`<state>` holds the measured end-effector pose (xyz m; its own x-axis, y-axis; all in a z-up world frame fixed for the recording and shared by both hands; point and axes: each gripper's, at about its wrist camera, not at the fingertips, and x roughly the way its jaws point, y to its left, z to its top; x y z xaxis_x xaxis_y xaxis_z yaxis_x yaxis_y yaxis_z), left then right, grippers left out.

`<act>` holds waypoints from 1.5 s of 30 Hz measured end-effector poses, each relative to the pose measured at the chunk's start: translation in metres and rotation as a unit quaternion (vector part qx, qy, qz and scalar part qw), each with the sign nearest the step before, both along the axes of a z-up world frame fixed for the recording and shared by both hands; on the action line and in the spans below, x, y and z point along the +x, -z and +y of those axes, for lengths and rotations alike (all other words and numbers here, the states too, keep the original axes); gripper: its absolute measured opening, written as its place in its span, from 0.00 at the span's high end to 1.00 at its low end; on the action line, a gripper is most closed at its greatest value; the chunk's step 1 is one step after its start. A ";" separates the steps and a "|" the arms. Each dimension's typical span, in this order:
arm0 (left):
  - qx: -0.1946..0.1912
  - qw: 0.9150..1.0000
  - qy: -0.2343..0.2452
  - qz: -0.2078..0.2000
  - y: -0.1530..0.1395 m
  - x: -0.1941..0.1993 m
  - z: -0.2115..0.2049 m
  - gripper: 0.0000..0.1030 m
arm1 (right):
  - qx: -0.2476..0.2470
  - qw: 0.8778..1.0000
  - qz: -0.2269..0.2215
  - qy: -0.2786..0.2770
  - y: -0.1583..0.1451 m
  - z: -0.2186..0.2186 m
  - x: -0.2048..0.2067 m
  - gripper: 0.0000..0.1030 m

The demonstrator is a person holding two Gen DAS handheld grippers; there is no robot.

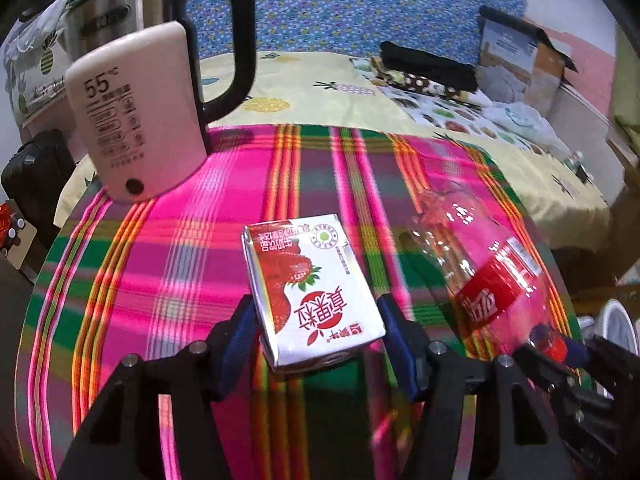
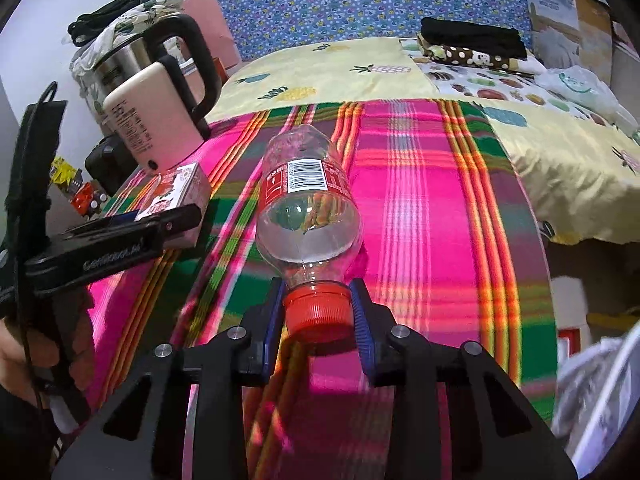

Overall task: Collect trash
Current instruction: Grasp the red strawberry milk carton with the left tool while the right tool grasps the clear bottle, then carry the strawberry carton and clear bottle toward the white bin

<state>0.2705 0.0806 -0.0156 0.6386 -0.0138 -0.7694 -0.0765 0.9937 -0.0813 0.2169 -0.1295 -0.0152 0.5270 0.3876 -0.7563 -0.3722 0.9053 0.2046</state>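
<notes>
My left gripper (image 1: 316, 322) is shut on a white and red strawberry milk carton (image 1: 312, 284), with the blue pads against its two sides, just above the plaid cloth. My right gripper (image 2: 318, 304) is shut on the red cap of an empty clear plastic bottle (image 2: 308, 200) with a red label, which lies lengthwise away from me. The bottle (image 1: 488, 272) also shows in the left wrist view, to the right of the carton. The carton (image 2: 180, 190) and the left gripper's fingers (image 2: 120, 240) show at the left of the right wrist view.
A round table with a pink and green plaid cloth (image 1: 200, 240) holds a pink and steel electric kettle (image 1: 136, 112) at the back left. Behind is a bed with a yellow pineapple sheet (image 2: 340, 72), folded clothes (image 2: 472, 44) and a cardboard box (image 1: 520, 64).
</notes>
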 end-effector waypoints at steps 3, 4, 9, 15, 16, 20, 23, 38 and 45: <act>-0.005 1.000 0.012 -0.002 -0.003 -0.027 -0.013 0.39 | 0.000 1.000 0.002 0.002 -0.001 -0.007 -0.021 0.68; -0.006 1.000 0.015 -0.002 -0.003 -0.035 -0.017 0.39 | 0.000 1.000 0.002 0.004 -0.001 -0.010 -0.028 0.68; -0.004 1.000 0.030 -0.007 -0.004 -0.077 -0.037 0.39 | -0.002 1.000 0.003 0.010 -0.001 -0.025 -0.062 0.68; -0.006 0.999 0.035 0.000 0.006 -0.117 -0.049 0.39 | -0.005 1.000 0.012 0.009 0.004 -0.038 -0.092 0.68; -0.007 0.999 0.036 0.001 0.007 -0.122 -0.050 0.39 | -0.004 1.000 0.014 0.009 0.005 -0.039 -0.095 0.68; 0.000 1.000 0.031 0.003 0.012 -0.132 -0.050 0.39 | -0.002 1.000 0.024 0.012 0.009 -0.045 -0.101 0.68; -0.002 0.999 0.032 0.002 0.012 -0.134 -0.049 0.38 | -0.003 1.000 0.029 0.010 0.011 -0.045 -0.102 0.67; -0.014 0.999 0.033 -0.015 0.006 -0.138 -0.053 0.38 | 0.004 1.000 -0.010 0.012 -0.001 -0.049 -0.100 0.40; -0.023 0.999 0.028 -0.012 0.009 -0.131 -0.053 0.38 | -0.010 1.000 -0.019 0.001 -0.001 -0.040 -0.089 0.40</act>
<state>0.1390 0.0280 -0.0242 0.6547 -0.0857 -0.7510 -0.0176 0.9916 -0.1285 0.1280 -0.1693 -0.0142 0.5562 0.3722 -0.7431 -0.3782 0.9095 0.1724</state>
